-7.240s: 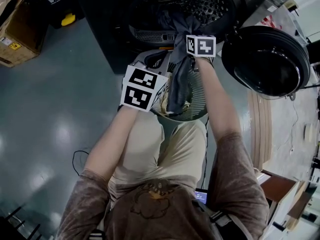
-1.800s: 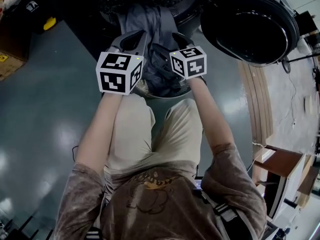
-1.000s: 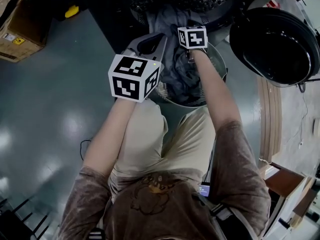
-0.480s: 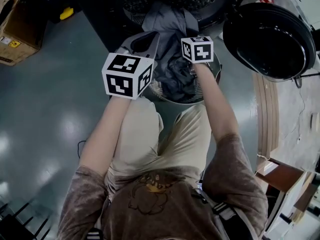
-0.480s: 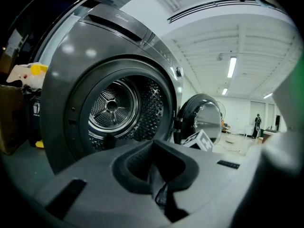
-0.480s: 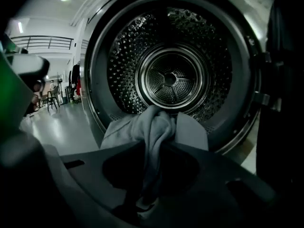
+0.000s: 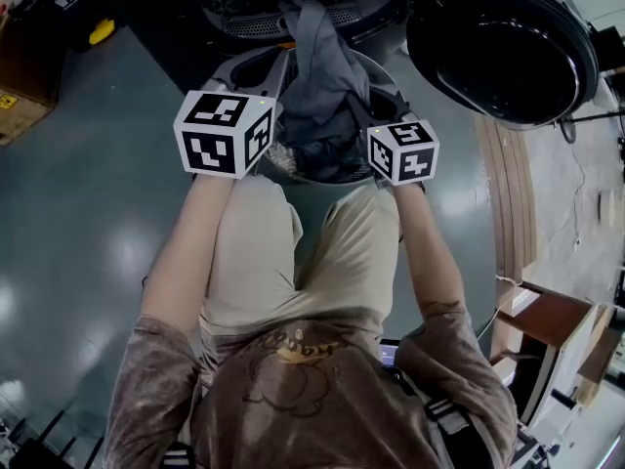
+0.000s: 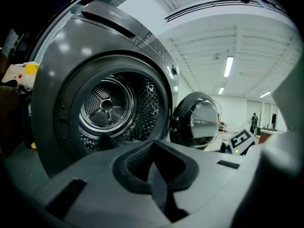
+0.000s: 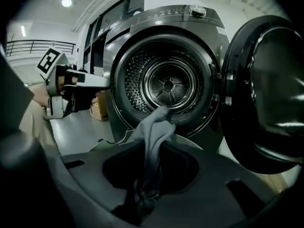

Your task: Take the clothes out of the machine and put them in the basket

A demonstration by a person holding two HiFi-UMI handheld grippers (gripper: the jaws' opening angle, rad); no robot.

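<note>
1. Cloth explains the right gripper's (image 9: pixel 142 196) pose: its jaws have just been closing and now pinch a grey garment (image 9: pixel 154 127), which trails back to the drum mouth (image 9: pixel 168 84) of the machine.
2. We judge the pull is meant to draw the garment's tail off the drum lip and over the basket (image 7: pixel 322 178), which sits just below the opening with dark clothes heaped inside.
3. Our left gripper (image 8: pixel 159 189) hangs by the basket's left rim, jaws pressed together on nothing, out of the cloth's path.
4. The open door (image 7: pixel 503 47) crowds our right side, and the drum lip may snag cloth. We see freer room leftward.
</note>
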